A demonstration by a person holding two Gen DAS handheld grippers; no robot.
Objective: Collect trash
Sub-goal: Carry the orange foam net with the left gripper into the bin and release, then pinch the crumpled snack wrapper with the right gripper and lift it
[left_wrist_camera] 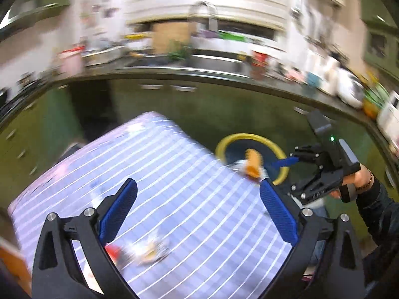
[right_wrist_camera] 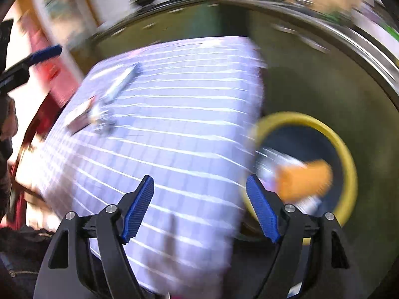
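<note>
Trash is partly in: an orange wrapper point(right_wrist_camera: 305, 182) sits over the yellow-rimmed bin point(right_wrist_camera: 349, 154) at right, both left gripper point(left_wrist_camera: 198, 206) and right gripper point(right_wrist_camera: 199, 206) gape empty, and scraps point(left_wrist_camera: 147, 250) wait on the table point(left_wrist_camera: 199, 169) lower left.

Your left gripper point(left_wrist_camera: 198, 199) hangs wide open over the striped tablecloth point(left_wrist_camera: 174, 174); an orange wrapper point(left_wrist_camera: 253, 163) (blurred) sits at the yellow-rimmed bin point(left_wrist_camera: 225, 143).
</note>
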